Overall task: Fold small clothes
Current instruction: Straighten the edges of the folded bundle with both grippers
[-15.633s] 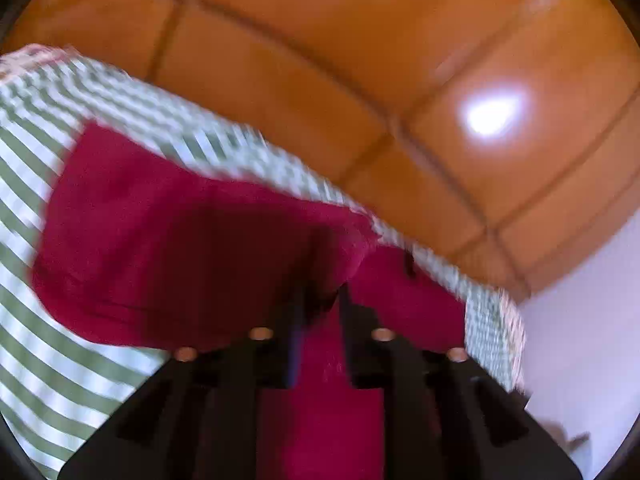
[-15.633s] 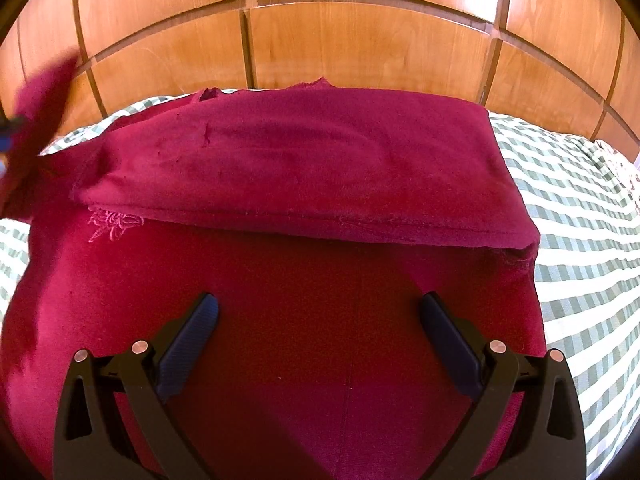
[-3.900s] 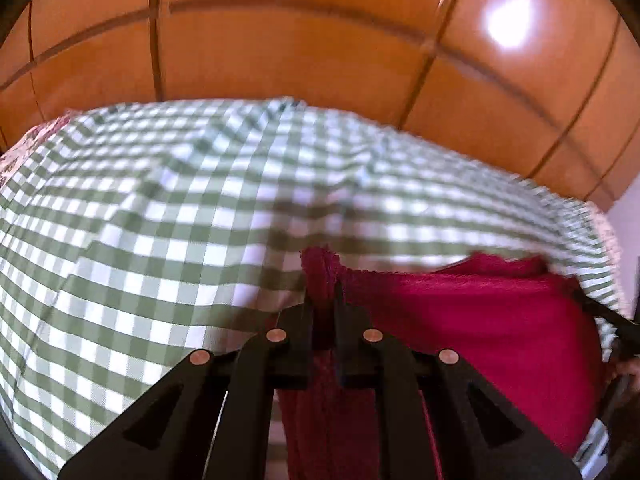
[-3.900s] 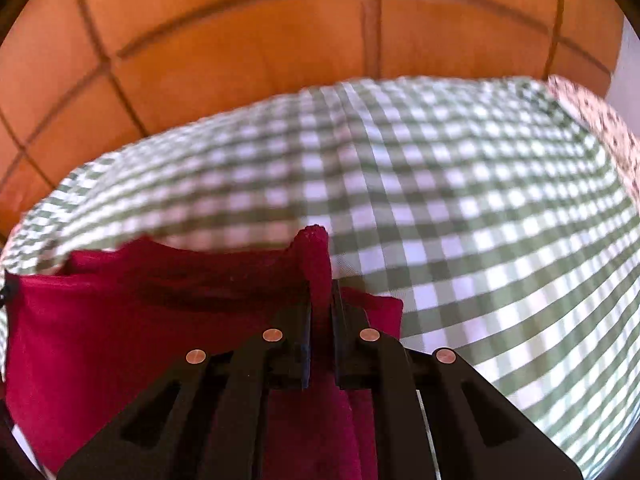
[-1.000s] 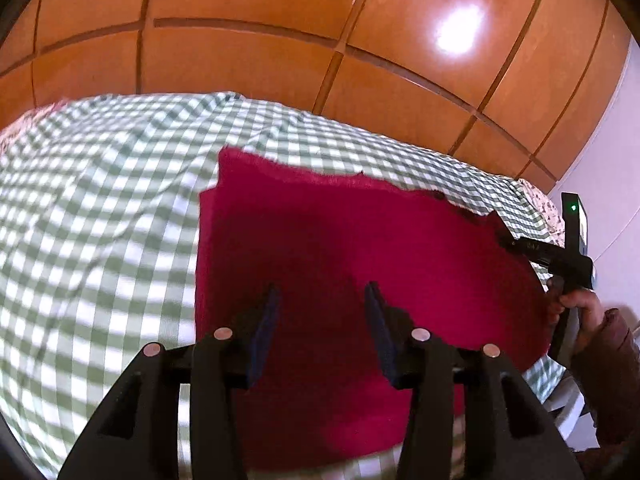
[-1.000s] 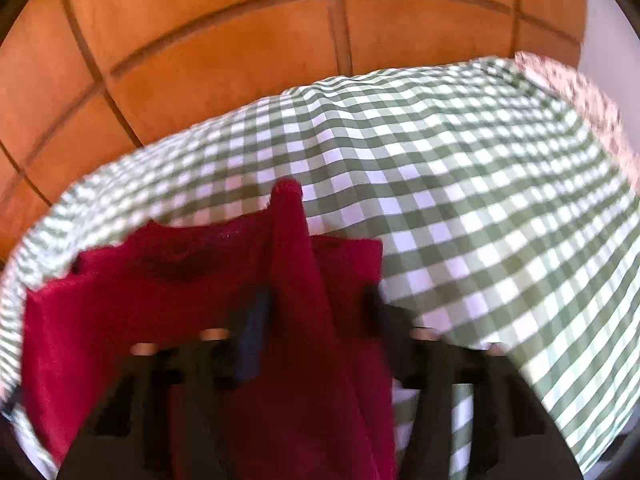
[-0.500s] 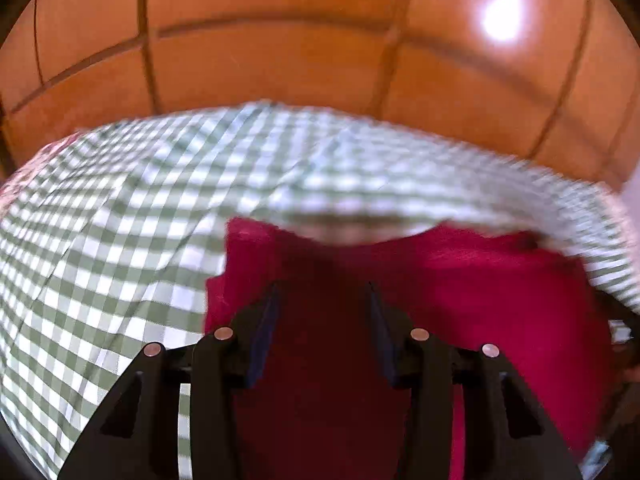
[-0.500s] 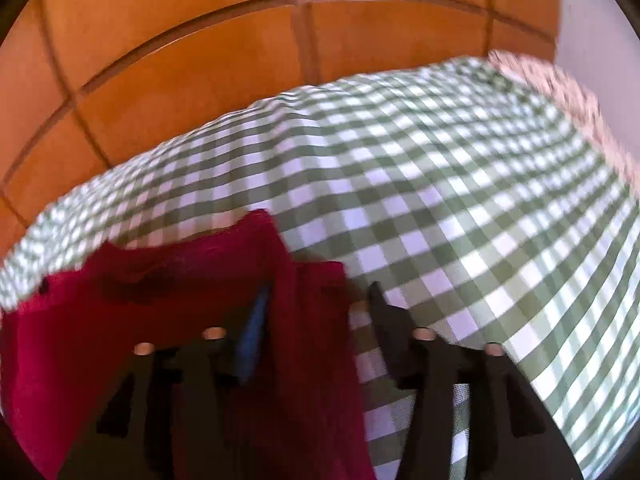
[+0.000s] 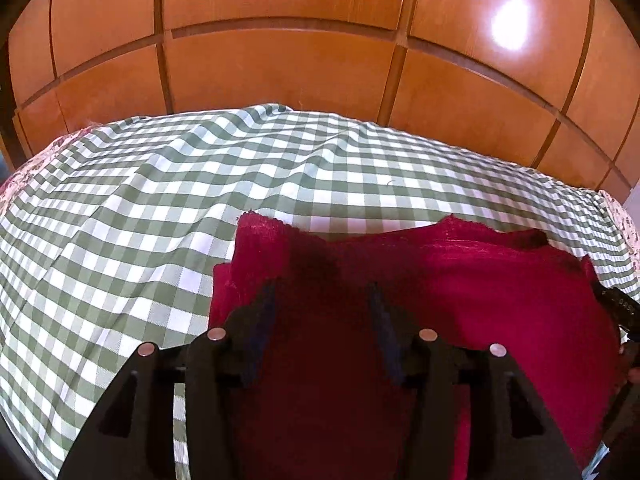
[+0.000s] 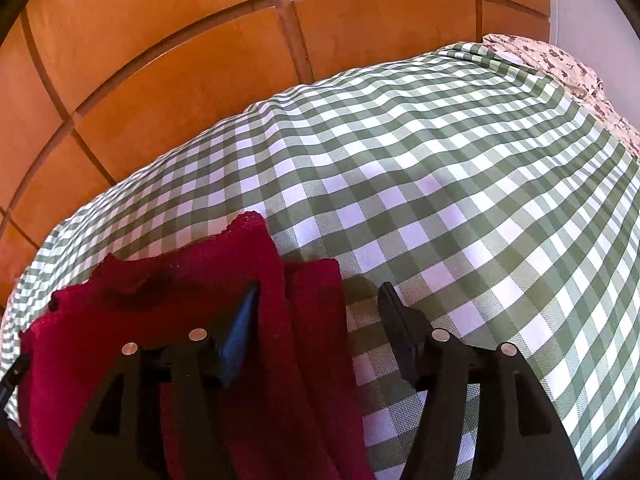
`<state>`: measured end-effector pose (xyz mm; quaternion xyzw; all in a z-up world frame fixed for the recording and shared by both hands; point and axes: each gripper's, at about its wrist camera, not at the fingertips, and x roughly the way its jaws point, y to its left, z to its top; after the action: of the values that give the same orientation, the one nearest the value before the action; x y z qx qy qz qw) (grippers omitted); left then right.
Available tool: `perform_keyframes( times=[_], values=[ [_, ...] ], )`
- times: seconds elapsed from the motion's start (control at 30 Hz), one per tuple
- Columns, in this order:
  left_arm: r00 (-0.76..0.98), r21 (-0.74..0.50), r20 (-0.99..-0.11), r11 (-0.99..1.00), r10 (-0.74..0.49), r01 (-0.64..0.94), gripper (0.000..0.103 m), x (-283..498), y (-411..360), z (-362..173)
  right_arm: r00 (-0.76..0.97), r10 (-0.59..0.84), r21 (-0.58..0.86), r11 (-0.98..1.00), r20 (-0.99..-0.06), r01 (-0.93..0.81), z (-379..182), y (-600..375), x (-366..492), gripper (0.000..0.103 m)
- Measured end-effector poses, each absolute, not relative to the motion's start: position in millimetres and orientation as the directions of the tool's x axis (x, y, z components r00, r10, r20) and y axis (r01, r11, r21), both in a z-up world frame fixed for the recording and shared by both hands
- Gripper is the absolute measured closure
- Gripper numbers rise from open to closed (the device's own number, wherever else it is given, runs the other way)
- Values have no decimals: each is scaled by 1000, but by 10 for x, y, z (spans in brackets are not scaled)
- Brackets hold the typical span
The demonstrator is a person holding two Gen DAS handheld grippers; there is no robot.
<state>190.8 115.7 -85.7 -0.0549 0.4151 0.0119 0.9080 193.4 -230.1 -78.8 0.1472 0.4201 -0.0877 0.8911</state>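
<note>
Laid down since last pinched, garment (image 9: 460, 280) under both tongs, left (image 9: 322, 300) and right (image 10: 316, 300) opening, gripping nothing, probably released so the fold rests on cloth (image 9: 160, 200).

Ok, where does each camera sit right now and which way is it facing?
Left wrist: on the left gripper, looking down over the red cloth toward the wood panels; own opening fingers show, cloth beneath them.
Right wrist: on the right gripper, over the cloth's right edge; opening fingers show, unclamped.
Shared: red cloth, checked sheet, panels.
</note>
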Motion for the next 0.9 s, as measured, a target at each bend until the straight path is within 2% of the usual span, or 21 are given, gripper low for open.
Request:
perform_keyframes(
  times=[0.43, 0.53, 0.6, 0.67, 0.83, 0.9],
  values=[
    [689, -91, -724, 994, -23, -63, 47, 1583, 1198, -660, 629, -28, 191, 942, -777, 277, -795, -2321, 1948, 37],
    [691, -92, -723, 994, -20, -67, 47, 1529, 1238, -634, 620, -28, 190, 941, -784, 282, -789, -2326, 1957, 32],
    [699, -94, -715, 992, -12, -80, 46, 1499, 1299, -595, 598, -70, 136, 947, -798, 292, -722, -2294, 1965, 23],
    [705, -94, -709, 989, 13, -113, 42, 1494, 1408, -549, 605, -97, 97, 955, -790, 279, -619, -2252, 1938, 23],
    [689, -178, -724, 963, 12, -204, 43, 1521, 1733, -557, 682, -120, 33, 978, -722, 206, -284, -2085, 1715, 23],
    [697, -190, -717, 959, 9, -208, 43, 1478, 1765, -560, 706, -90, 32, 987, -702, 157, -161, -1990, 1629, 34]
  ],
)
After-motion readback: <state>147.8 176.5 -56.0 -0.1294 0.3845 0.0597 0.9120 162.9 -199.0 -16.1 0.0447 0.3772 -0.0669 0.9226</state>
